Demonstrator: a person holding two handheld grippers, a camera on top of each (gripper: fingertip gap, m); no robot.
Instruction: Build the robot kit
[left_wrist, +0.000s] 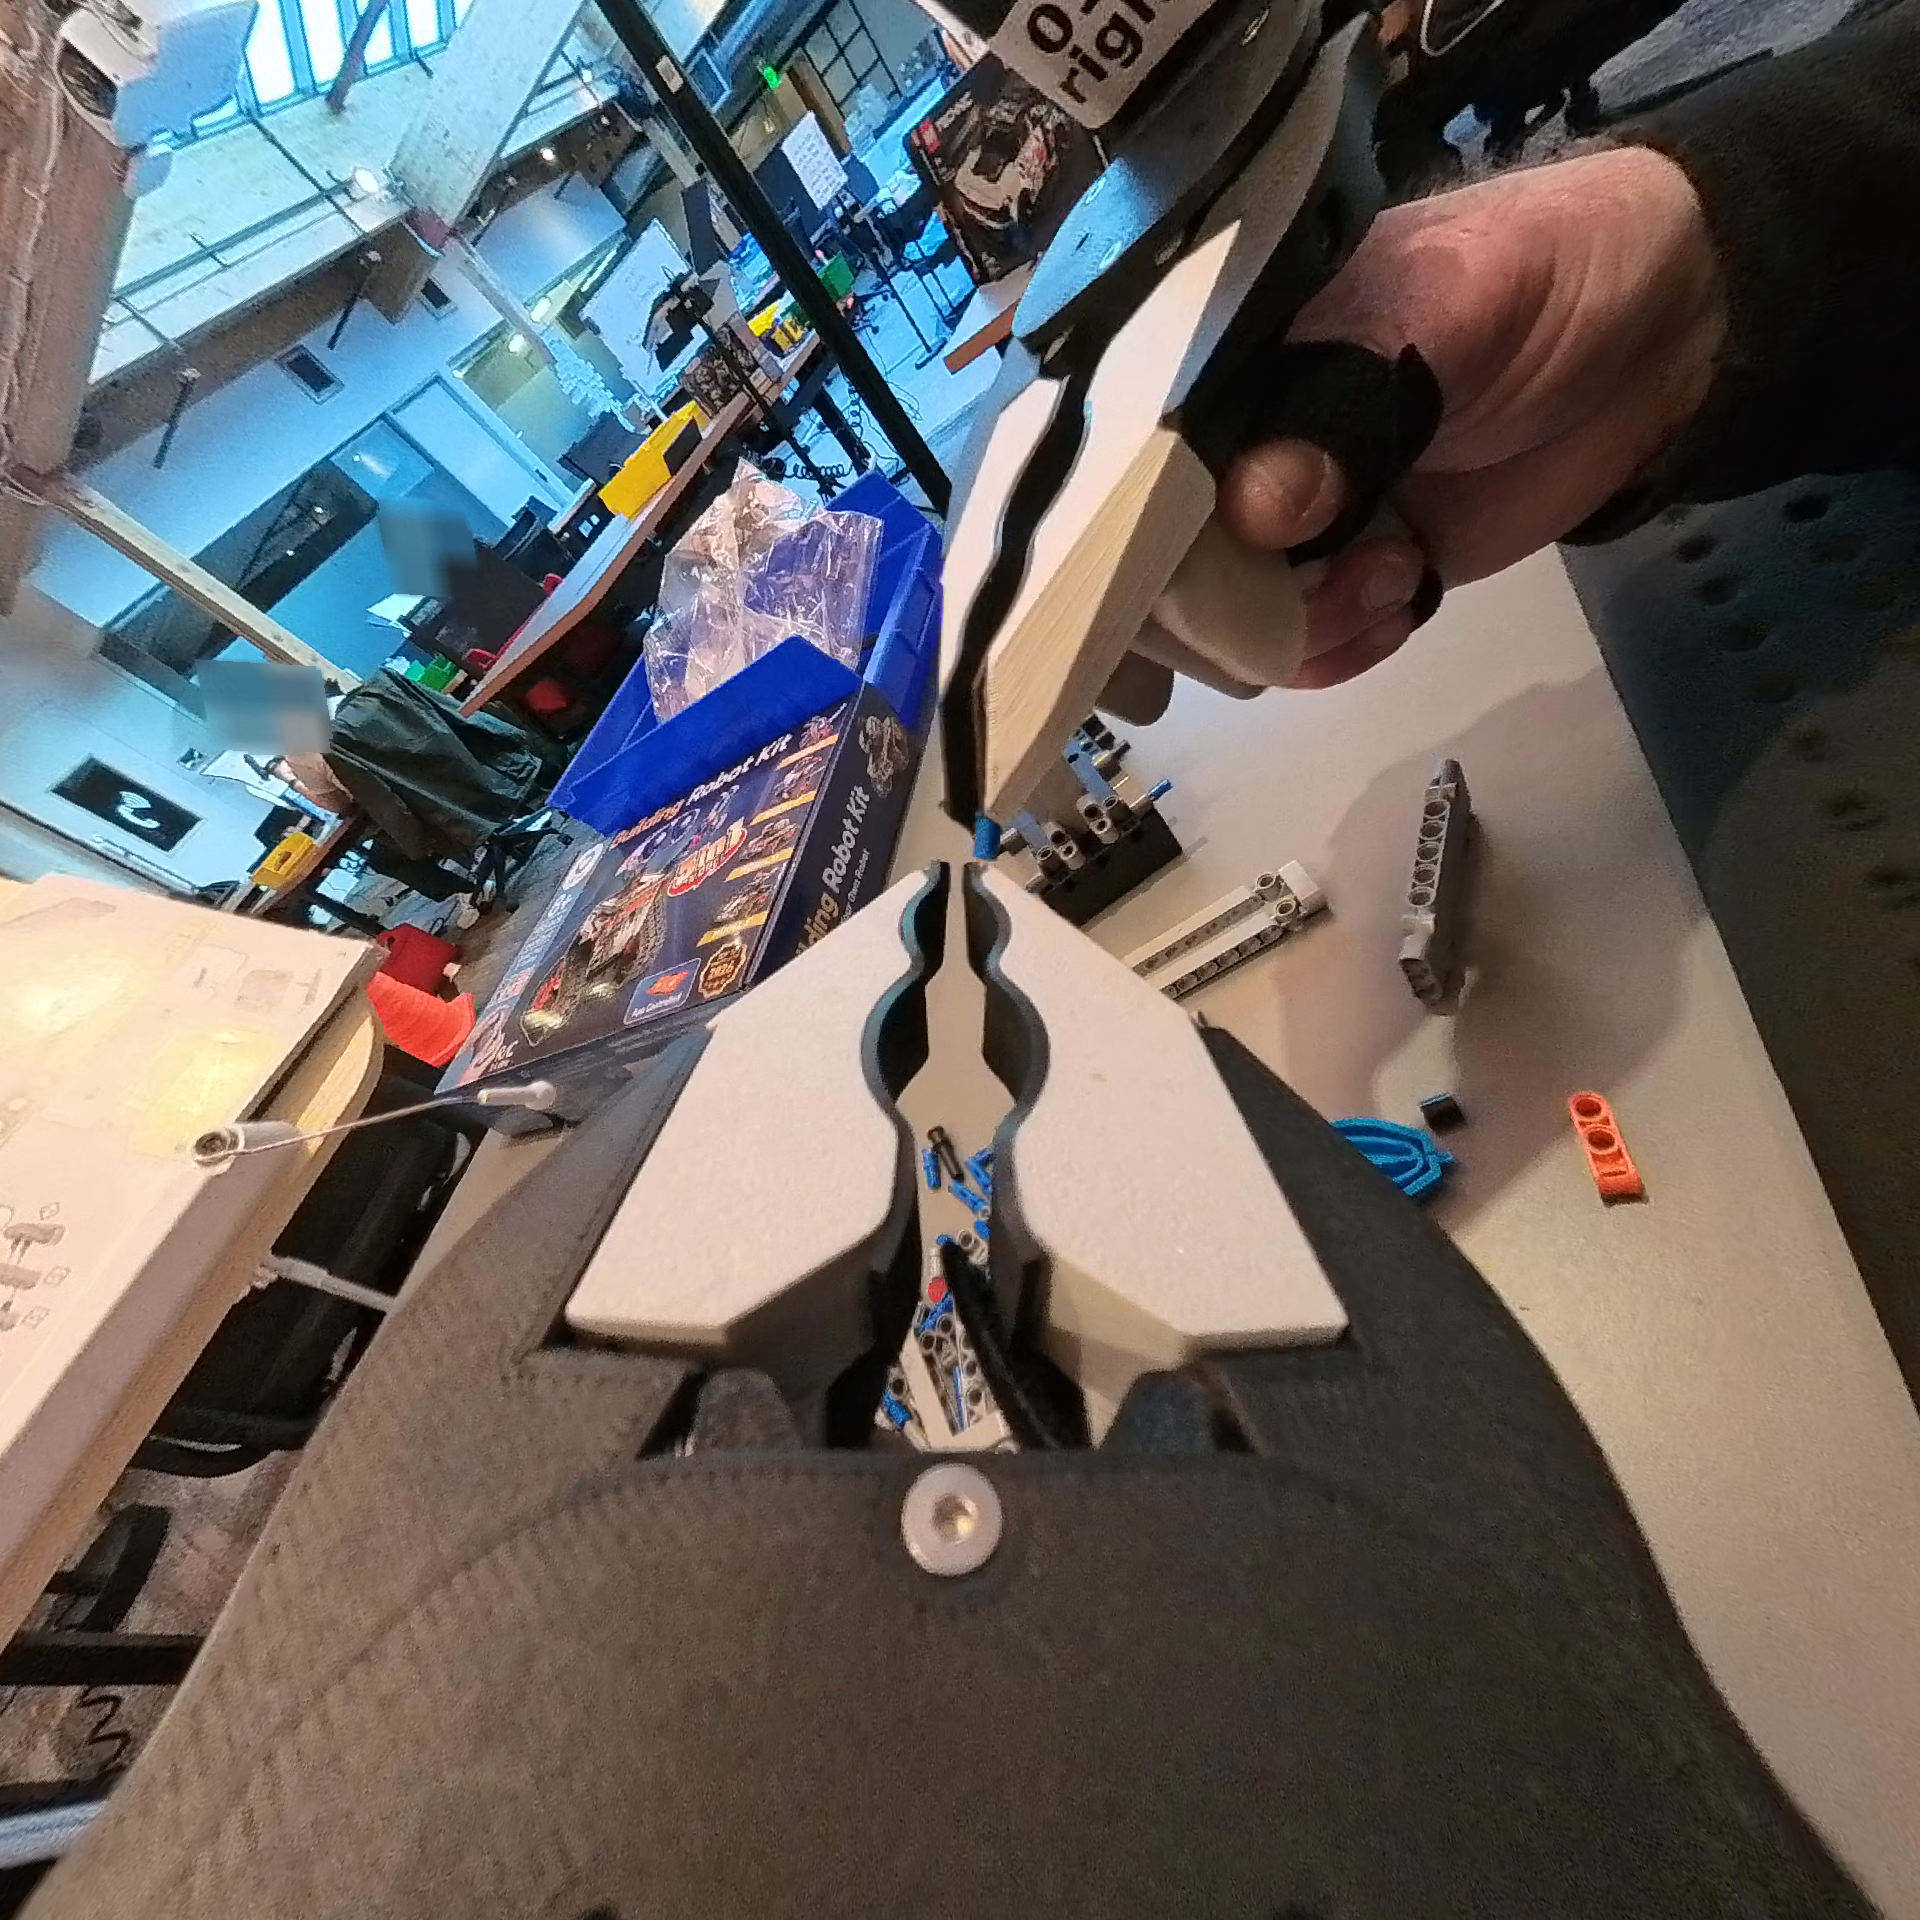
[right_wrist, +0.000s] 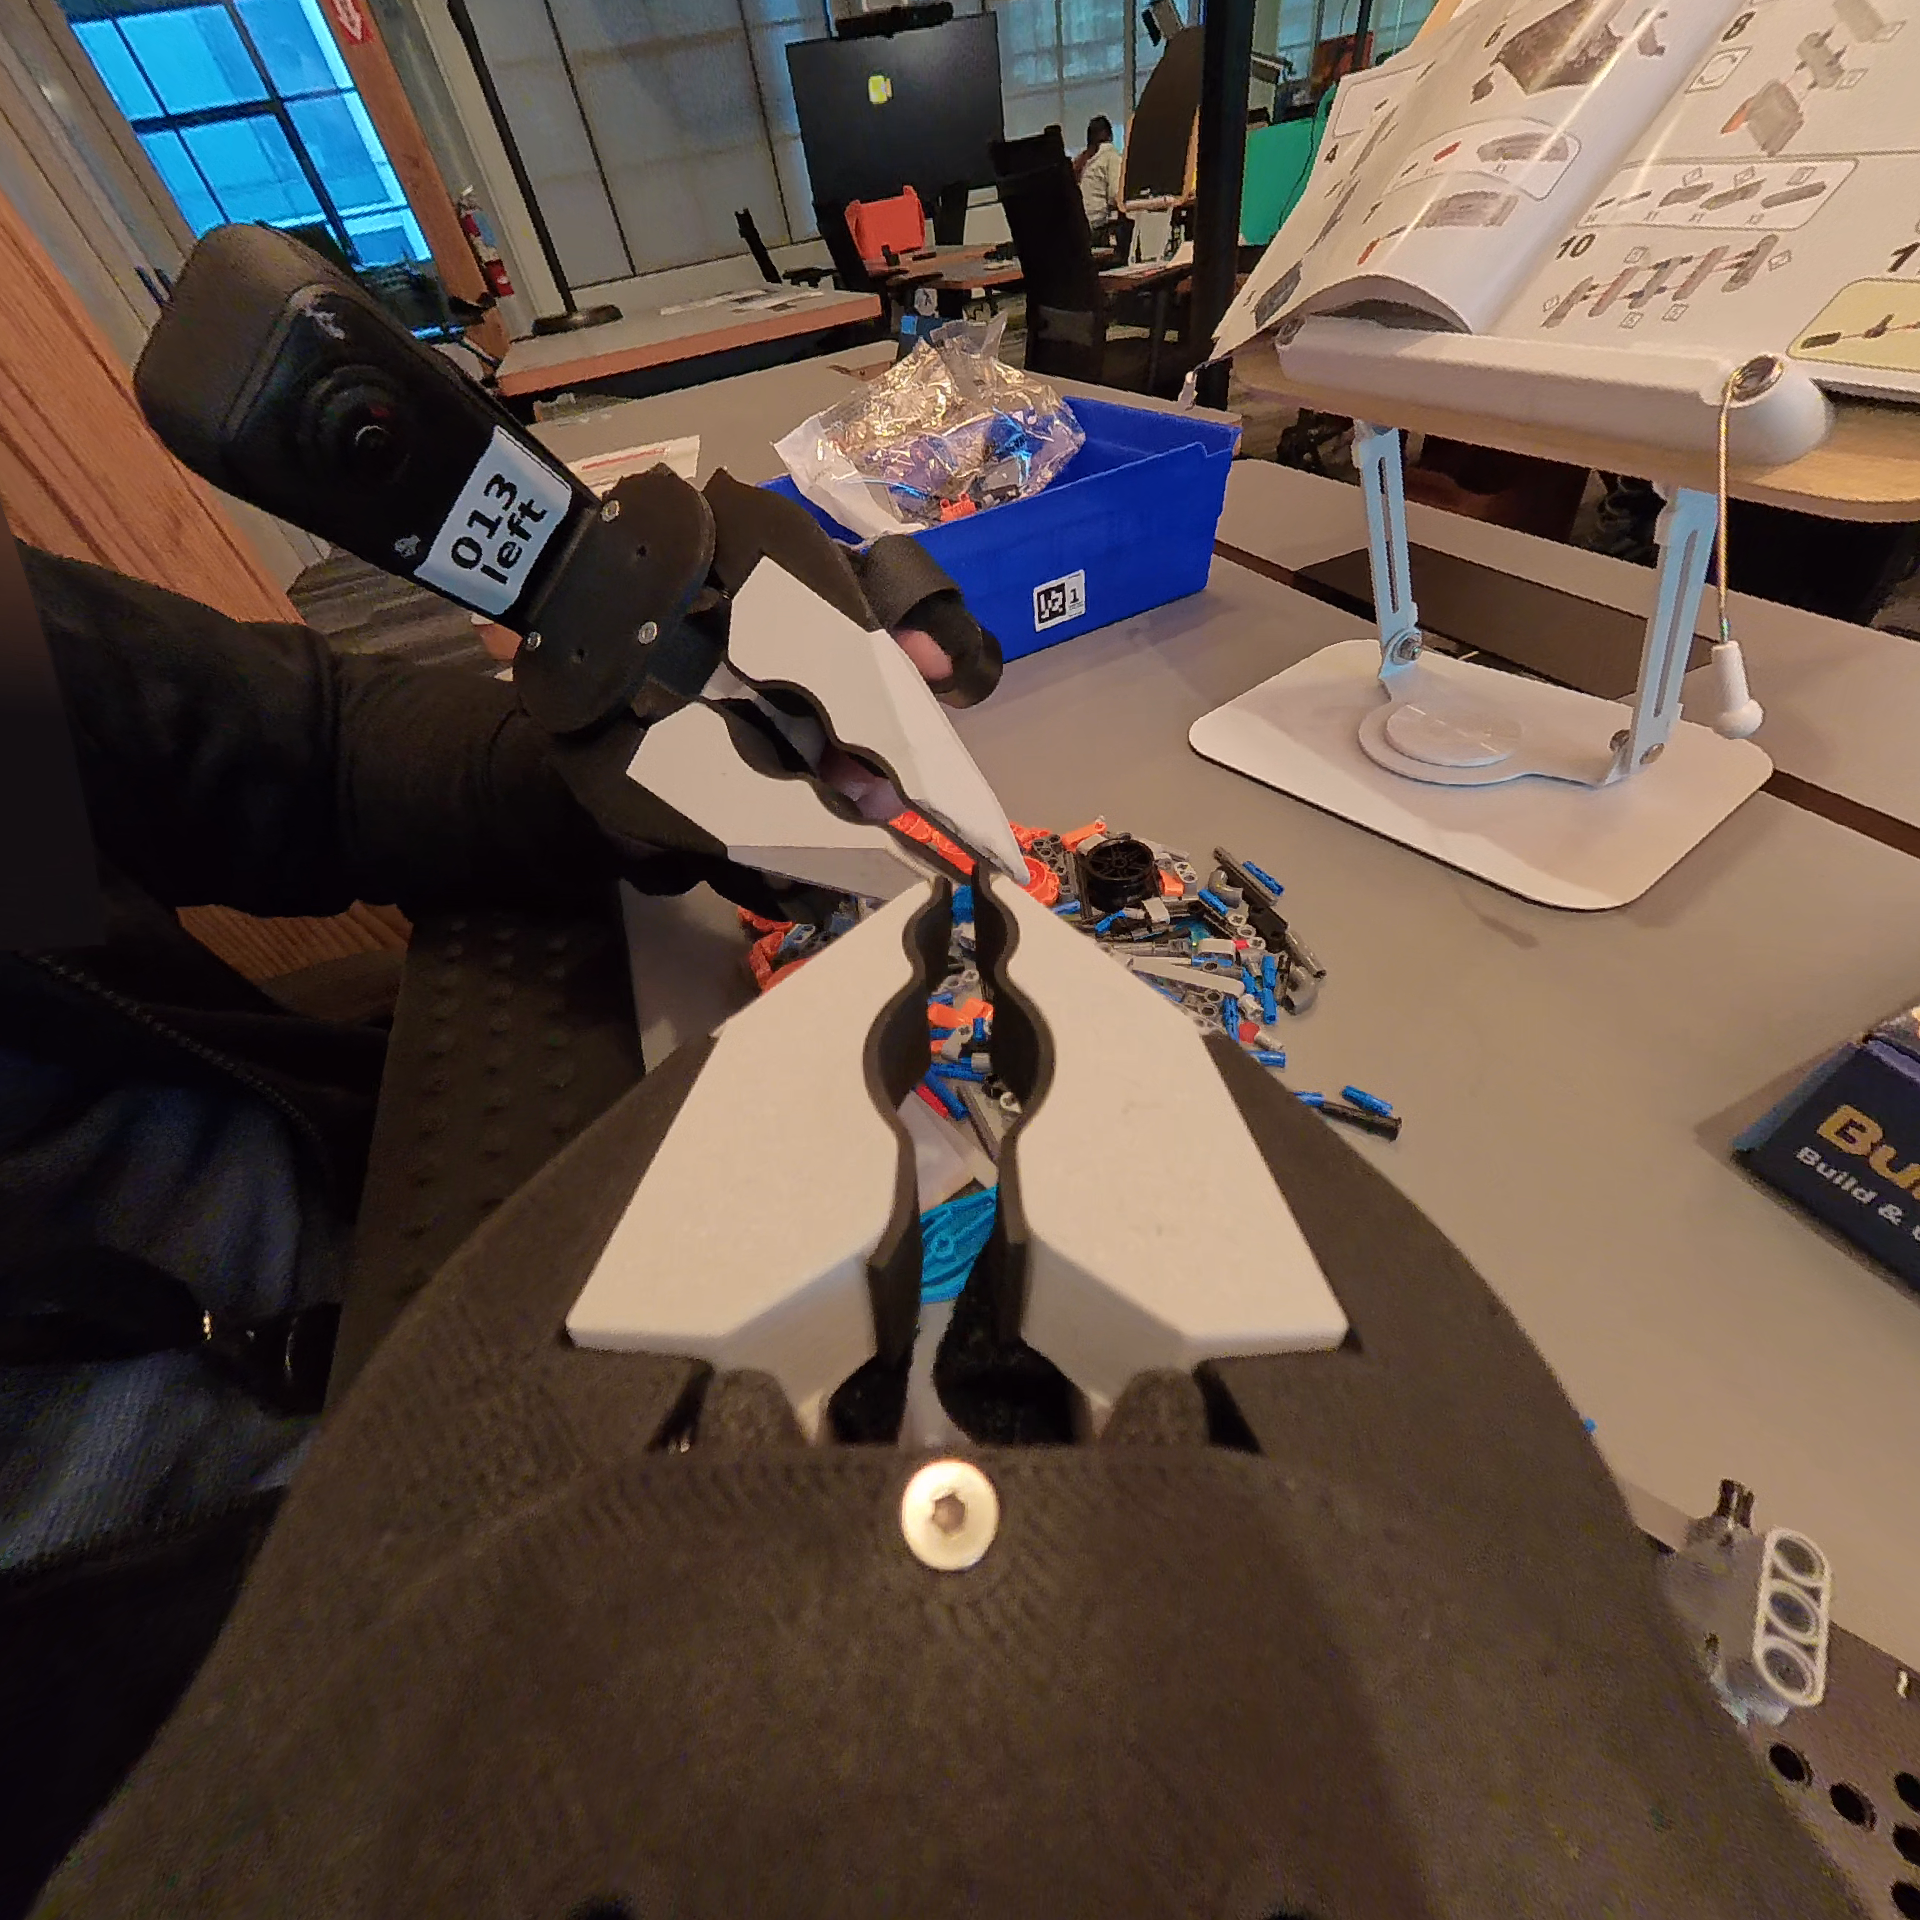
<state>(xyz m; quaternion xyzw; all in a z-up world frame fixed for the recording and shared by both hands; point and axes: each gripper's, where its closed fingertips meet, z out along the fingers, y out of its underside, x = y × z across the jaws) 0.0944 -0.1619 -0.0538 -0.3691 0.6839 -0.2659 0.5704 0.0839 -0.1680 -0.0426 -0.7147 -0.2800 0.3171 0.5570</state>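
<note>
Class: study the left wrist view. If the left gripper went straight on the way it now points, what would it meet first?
Most likely the small blue peg at the tip of the right gripper, just beyond the left gripper. Past that stands a black block with pegs. Depth is hard to judge.

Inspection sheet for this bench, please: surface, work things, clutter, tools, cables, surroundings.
surface: grey table, flat, partly covered.
work things: pile of small building parts; black part-built assembly; blue pin.
clutter: blue bin holding a plastic bag; kit box; loose orange piece; grey beam; open booklet on a white stand.
tools: left tool shut, nothing seen between its fingers; right tool shut on the blue pin, close by the assembly.
cables: nothing seen except a thin wire hanging from the stand.
surroundings: open room with desks, chairs, windows and people far off.
</note>
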